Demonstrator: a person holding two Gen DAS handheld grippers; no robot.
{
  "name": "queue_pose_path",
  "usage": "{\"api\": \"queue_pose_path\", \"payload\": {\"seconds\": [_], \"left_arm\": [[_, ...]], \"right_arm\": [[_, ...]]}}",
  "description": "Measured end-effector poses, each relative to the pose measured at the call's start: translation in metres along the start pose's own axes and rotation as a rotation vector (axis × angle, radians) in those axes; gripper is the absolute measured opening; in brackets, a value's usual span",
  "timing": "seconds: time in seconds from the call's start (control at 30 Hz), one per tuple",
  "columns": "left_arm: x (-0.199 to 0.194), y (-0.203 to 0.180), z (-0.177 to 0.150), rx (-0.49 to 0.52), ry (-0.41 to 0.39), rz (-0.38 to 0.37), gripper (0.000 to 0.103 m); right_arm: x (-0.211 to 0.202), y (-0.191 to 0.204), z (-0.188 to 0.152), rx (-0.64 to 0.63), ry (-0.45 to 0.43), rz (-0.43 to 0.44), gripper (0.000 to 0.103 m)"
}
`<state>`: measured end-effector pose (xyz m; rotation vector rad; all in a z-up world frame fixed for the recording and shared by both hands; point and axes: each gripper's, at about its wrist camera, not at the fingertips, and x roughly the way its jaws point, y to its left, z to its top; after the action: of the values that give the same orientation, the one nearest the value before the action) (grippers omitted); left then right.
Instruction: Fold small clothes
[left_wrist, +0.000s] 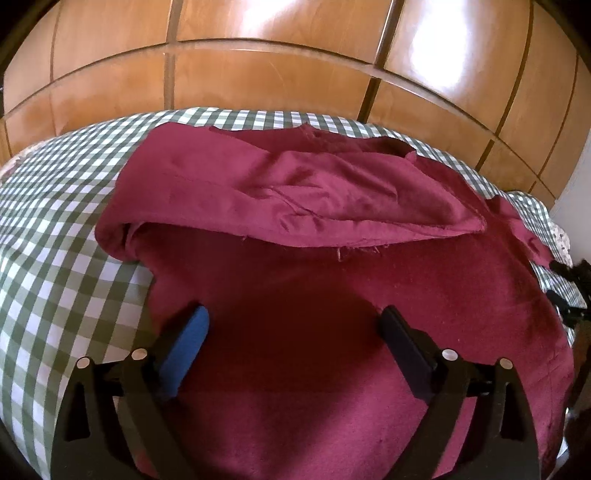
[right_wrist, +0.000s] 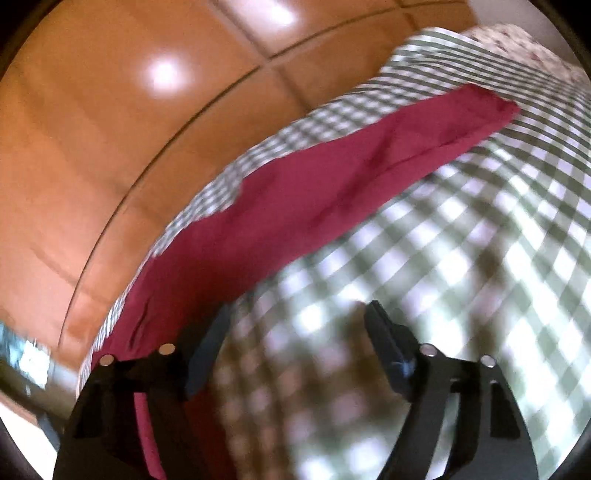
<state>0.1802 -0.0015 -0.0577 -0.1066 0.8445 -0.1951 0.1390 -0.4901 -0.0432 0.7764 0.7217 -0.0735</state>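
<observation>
A dark red garment lies on a green-and-white checked cloth. Its far part is folded toward me in a rumpled flap with a frayed edge. My left gripper is open and empty, hovering just above the garment's near flat part. In the blurred right wrist view the same garment runs as a long red band from lower left to upper right. My right gripper is open and empty over the checked cloth, with its left finger at the garment's edge.
Glossy brown wooden panels stand behind the bed and also show in the right wrist view. A floral fabric lies at the far right corner. A dark object sits at the right edge of the left wrist view.
</observation>
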Motion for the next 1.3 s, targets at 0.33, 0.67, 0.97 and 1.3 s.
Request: {"api": "queue_pose_path", "payload": {"seconds": [0.33,0.67,0.97,1.3], "left_arm": [[0.006,-0.005,0.0,0.019,0.02,0.003,0.099],[0.01,-0.005,0.001,0.016,0.022,-0.005,0.099],[0.009,-0.004,0.001,0.01,0.018,-0.016,0.099],[0.008,-0.002,0.001,0.0,0.011,-0.031,0.099]], "right_arm": [[0.016,-0.06,0.063,0.264,-0.146,0.012,0.072],[0.035,-0.098,0.1,0.379,-0.136,-0.029,0.007],[0.018,-0.126,0.123,0.333,-0.203,-0.213,0.006],[0.001,-0.025,0.127,0.023,-0.269,-0.139,0.006]]}}
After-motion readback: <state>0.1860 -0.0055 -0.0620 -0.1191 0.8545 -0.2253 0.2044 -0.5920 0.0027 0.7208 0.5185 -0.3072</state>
